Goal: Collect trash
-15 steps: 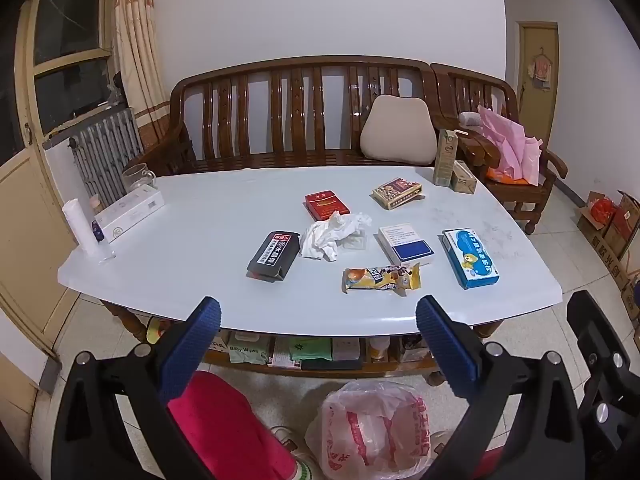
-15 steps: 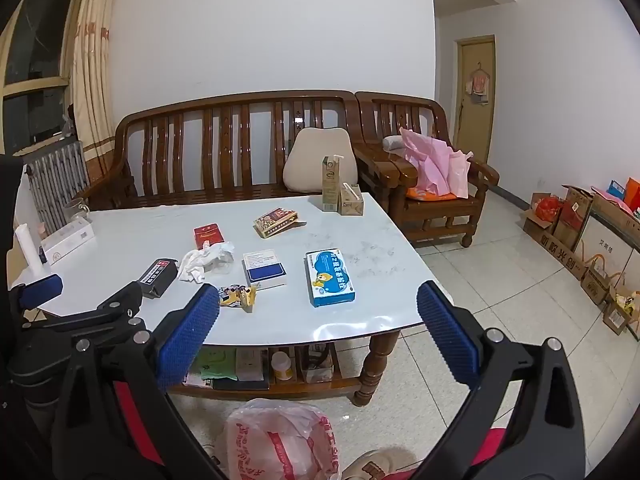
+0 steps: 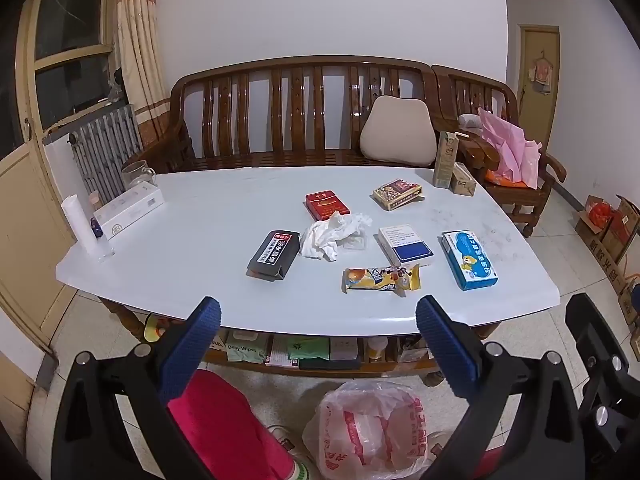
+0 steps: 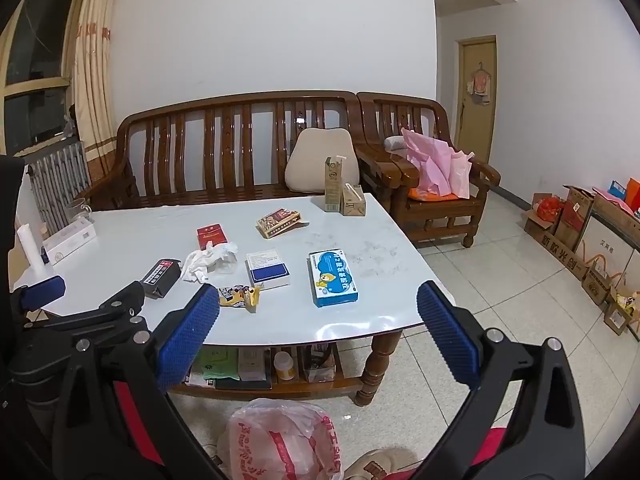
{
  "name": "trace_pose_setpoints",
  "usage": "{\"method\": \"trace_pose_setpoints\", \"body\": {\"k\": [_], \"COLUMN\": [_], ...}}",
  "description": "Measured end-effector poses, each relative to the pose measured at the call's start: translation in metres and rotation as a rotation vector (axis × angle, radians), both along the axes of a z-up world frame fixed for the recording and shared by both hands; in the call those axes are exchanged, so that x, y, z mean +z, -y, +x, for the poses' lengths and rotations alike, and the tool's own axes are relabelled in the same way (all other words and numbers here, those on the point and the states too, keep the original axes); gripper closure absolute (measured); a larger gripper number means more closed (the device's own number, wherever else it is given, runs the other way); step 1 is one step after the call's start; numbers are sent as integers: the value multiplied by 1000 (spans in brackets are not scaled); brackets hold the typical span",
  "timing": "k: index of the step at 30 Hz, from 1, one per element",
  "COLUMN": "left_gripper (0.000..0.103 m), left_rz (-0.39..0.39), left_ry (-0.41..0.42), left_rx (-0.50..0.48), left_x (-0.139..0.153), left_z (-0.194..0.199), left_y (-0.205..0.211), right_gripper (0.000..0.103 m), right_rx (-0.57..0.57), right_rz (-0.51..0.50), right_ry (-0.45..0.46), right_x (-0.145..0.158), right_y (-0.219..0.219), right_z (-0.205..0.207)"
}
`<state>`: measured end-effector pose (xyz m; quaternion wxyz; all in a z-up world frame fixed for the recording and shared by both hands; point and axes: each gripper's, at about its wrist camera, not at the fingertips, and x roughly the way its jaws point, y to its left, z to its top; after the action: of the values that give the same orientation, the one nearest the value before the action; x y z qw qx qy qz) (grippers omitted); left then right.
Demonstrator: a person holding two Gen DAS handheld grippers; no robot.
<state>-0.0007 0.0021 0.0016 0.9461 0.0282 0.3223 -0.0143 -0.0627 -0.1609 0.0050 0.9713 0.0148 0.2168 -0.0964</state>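
On the white table [image 3: 192, 240] lie a crumpled white tissue [image 3: 332, 234], a yellow snack wrapper [image 3: 380, 279], a black packet [image 3: 274, 254], a red pack [image 3: 326, 204], a blue-white box [image 3: 405, 245] and a blue box [image 3: 469, 260]. The tissue [image 4: 206, 261] and wrapper [image 4: 239, 296] also show in the right wrist view. A red-printed plastic bag [image 3: 366, 428] sits open on the floor below. My left gripper [image 3: 318, 344] and right gripper [image 4: 318, 344] are both open and empty, held in front of the table's near edge.
A wooden bench [image 3: 304, 120] with a beige cushion [image 3: 396, 132] stands behind the table. Two cartons [image 3: 452, 166] stand at the far right corner, a long white box [image 3: 130, 210] and a glass at the left. Cardboard boxes [image 4: 592, 236] line the right wall. A shelf under the table holds items.
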Motion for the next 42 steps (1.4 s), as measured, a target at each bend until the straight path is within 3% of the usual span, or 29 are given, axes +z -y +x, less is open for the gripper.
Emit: {"method": "trace_pose_setpoints", "body": {"k": [42], "left_gripper": [7], "left_rz": [-36], "left_ry": [-11], "left_rx": [5], "left_x": [1], "left_z": [0], "left_y": [-7], "right_gripper": [6], "right_rx": [3], "right_rz": [0], "right_ry": [6], "right_x": [4], "right_y": [-9], "right_z": [-2]}}
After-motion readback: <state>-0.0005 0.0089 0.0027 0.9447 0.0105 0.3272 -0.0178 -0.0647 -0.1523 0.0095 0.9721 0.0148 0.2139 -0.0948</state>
